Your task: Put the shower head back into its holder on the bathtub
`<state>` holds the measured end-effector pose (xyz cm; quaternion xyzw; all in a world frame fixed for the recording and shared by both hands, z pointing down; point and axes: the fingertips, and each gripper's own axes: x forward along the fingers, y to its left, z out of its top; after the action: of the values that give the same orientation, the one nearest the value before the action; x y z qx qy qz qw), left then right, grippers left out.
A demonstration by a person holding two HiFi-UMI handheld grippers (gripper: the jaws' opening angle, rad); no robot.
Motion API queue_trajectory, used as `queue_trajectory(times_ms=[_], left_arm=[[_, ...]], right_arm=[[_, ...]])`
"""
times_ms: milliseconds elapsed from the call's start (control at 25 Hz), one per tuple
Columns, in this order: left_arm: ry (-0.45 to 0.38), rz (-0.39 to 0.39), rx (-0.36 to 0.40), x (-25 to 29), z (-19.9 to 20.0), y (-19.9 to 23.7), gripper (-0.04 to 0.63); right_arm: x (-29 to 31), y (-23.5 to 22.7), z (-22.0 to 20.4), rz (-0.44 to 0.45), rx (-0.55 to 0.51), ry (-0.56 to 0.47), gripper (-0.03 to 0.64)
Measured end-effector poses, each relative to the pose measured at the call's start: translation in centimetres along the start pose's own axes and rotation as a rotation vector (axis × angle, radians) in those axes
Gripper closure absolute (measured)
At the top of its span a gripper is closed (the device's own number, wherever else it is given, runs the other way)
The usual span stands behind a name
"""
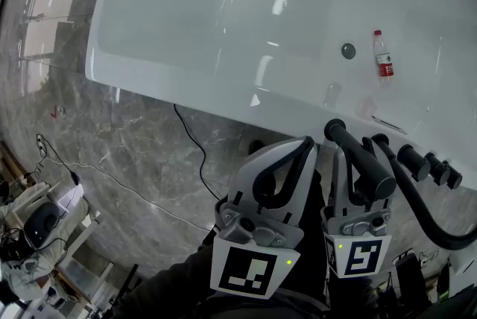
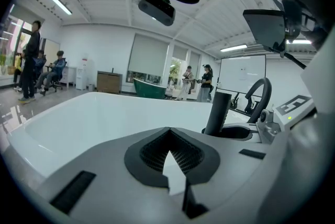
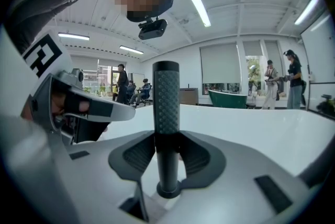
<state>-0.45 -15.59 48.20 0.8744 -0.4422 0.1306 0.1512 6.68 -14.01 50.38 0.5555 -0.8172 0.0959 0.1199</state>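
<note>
Lower right in the head view, just short of the bathtub (image 1: 149,90) rim, the right gripper (image 3: 167,157) pinches the black shower head (image 1: 363,159) by its ribbed handle, which looks rigid and grippy, though the hose (image 1: 417,206) may drag; the left gripper (image 2: 168,157) is pressed together, empty.

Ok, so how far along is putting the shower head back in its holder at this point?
Looks done: the shower head stands upright with its lower end in the ring-shaped holder on the bathtub rim. Whether it is fully seated I cannot tell. In hand: the right gripper has its jaws shut on the handle. The left gripper is shut and empty. Left to do: open the right jaws and draw away.
</note>
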Motion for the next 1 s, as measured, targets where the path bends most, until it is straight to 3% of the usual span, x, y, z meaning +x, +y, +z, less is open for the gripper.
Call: queue_trajectory(times_ms=[600,720,840,920,1000], left_arm=[[0.014,0.001,0.03,-1.1,0.7,-0.8,0.592],[0.021,-0.011,0.031,-1.5,0.8,-1.2,0.592],[0.07,0.005,0.046,-2.7,0.6,0.4,0.592],[0.043,0.035,0.047,-2.6,1.6,1.5,0.592],[-0.016,0.048,0.041,-1.8,2.8,1.2,0.592]], right_arm=[[-0.5,-0.1,-0.6,0.011,0.018,0.018,0.405],[-0.6,-0.3,0.0,-0.002,-0.007,0.003,0.385],[0.6,0.9,1.7,0.016,-0.013,-0.076,0.383],[1.5,1.4,2.6,0.016,0.004,-0.108,0.383],[1.3,1.0,1.9,0.015,0.03,-0.071,0.383]])
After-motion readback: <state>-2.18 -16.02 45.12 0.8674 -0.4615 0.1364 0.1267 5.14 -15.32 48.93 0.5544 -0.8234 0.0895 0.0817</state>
